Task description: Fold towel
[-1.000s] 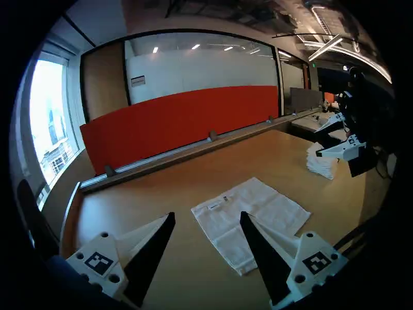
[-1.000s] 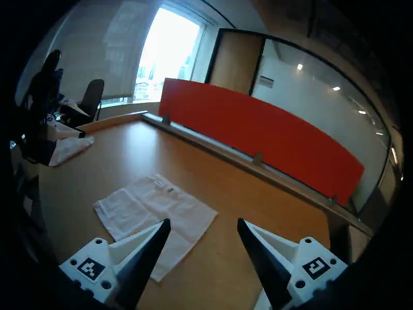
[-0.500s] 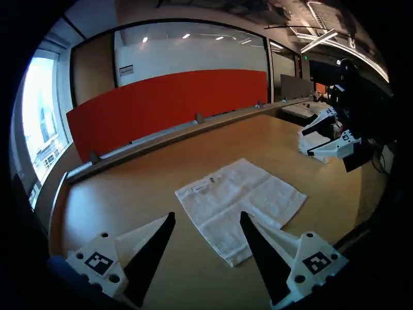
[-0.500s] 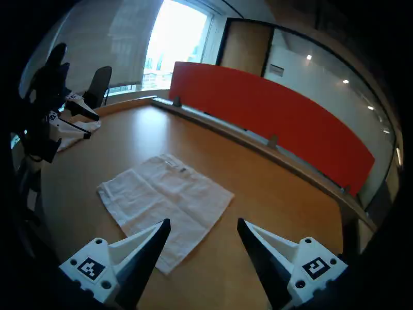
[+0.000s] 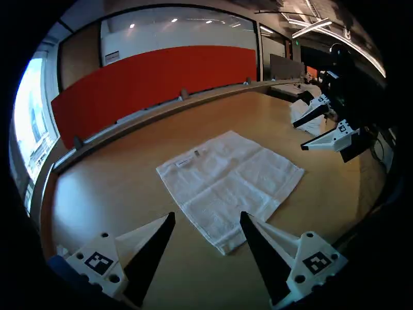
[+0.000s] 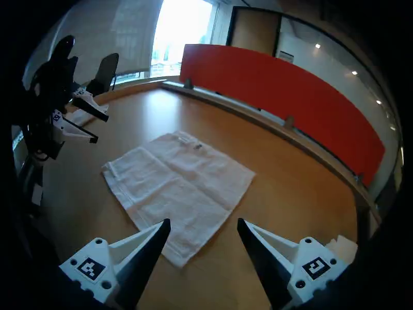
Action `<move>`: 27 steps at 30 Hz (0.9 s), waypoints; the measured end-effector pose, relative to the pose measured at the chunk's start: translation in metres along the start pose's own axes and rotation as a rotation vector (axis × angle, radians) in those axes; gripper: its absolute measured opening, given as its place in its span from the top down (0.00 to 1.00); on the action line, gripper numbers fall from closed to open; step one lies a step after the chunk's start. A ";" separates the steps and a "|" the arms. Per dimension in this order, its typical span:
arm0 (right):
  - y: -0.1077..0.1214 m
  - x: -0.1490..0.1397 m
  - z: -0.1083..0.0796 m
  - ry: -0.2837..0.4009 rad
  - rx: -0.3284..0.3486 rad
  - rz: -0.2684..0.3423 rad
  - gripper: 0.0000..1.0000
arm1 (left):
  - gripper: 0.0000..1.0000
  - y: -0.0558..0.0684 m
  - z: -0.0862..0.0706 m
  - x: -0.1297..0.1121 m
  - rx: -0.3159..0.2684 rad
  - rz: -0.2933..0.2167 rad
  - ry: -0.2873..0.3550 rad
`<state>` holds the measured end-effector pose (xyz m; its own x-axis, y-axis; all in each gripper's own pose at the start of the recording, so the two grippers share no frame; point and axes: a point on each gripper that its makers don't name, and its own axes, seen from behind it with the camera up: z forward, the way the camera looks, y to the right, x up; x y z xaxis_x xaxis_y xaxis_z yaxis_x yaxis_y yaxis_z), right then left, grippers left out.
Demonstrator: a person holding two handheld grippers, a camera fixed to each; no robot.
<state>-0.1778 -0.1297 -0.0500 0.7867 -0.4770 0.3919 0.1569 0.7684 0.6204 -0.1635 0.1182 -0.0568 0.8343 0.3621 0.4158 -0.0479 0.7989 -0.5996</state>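
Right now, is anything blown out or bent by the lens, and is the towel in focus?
Right gripper view: the window is blown out to white; the towel is sharp and evenly lit. Left gripper view: the window at the edge is also overexposed, the towel is crisp, and the red partition bows from fisheye distortion.

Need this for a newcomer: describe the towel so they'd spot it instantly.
On the wooden table before the red divider, the towel lies spread flat mid-table. Unlike the white pile farther off, it is open, with a small tag by one edge.
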 end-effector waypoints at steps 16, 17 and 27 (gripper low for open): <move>-0.021 -0.051 0.016 -0.104 0.062 -0.002 0.09 | 0.07 0.021 0.030 -0.054 -0.079 0.007 -0.149; -0.021 -0.053 0.016 -0.109 0.064 -0.002 0.10 | 0.07 0.022 0.032 -0.056 -0.083 0.009 -0.157; -0.028 -0.067 0.020 -0.142 0.084 0.000 0.19 | 0.10 0.035 0.044 -0.076 -0.118 0.042 -0.218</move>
<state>-0.2467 -0.1281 -0.0799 0.6933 -0.5372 0.4804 0.1017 0.7329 0.6727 -0.2526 0.1398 -0.0795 0.6942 0.4989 0.5189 -0.0045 0.7238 -0.6900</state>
